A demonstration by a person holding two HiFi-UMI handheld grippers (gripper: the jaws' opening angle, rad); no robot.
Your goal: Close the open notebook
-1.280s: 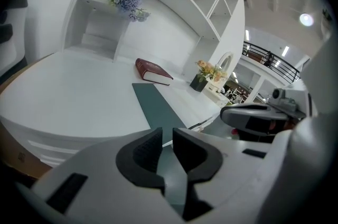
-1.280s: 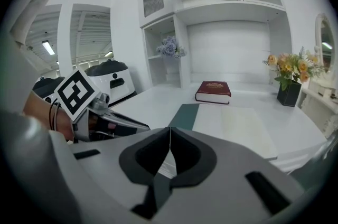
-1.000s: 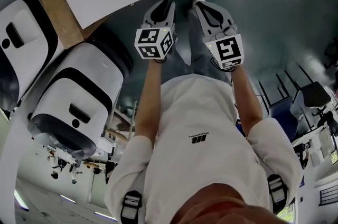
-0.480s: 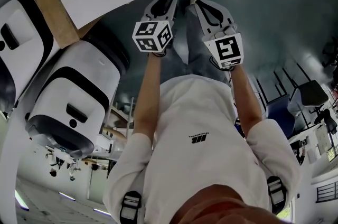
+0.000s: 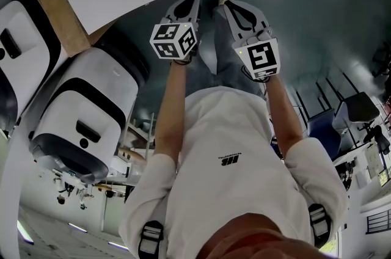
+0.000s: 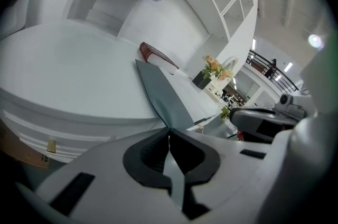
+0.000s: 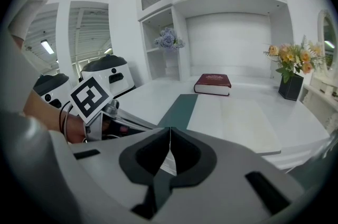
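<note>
**Notebook open at the counter's near edge, both hand-held grippers clenched**

A white counter (image 6: 68,70) runs back to a white shelf unit (image 7: 232,33) along its far edge. Off the counter's left edge stand two white-and-black machines (image 5: 85,123).

The notebook (image 7: 232,117) lies open and flat near the middle of the counter's near edge. Its white page faces up, with a teal strip (image 7: 182,109) along the page's left side, and its near corner juts a little past the edge.

The left hand-held gripper (image 6: 169,130) has its jaws pressed together, with nothing between them, tips at the near end of the teal strip. The right hand-held gripper (image 7: 169,130) is also clenched and empty, just beside it, at the page's near edge.

A red book (image 7: 213,83) lies closed toward the far edge. A dark vase of flowers (image 7: 290,77) stands by the far right corner.
</note>
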